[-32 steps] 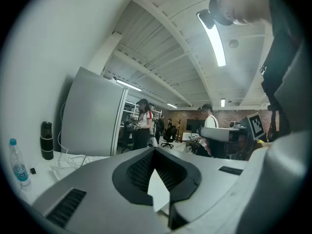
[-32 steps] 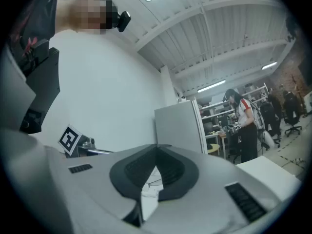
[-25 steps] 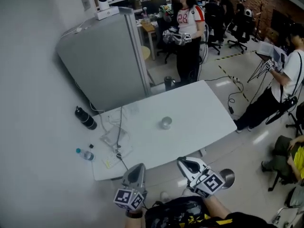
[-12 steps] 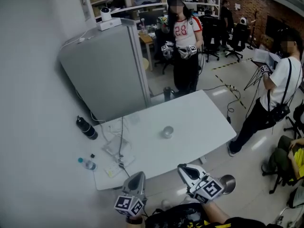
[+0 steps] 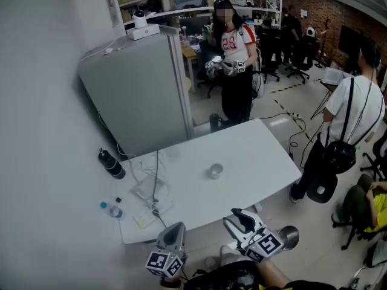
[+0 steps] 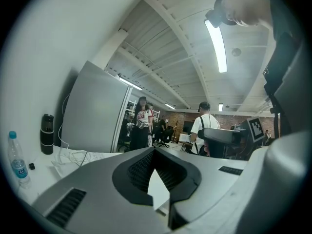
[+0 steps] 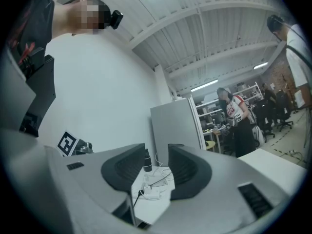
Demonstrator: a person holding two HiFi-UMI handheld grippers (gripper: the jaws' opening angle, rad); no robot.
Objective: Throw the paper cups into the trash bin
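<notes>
On the worktop (image 5: 260,156): a lone paper cup (image 5: 213,171) waits, not yet binned.
Right tool (image 7: 156,165): jaws opening on nothing, likely readying for it.
Left tool (image 6: 154,161): closed, empty, idle.

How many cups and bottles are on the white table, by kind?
paper cup: 1
black bottle: 1
clear water bottle: 1
Total: 3

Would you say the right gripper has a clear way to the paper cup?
Probably yes: the right gripper, jaws opening and empty, faces bare table up to the paper cup; the cables lie well left.
</notes>
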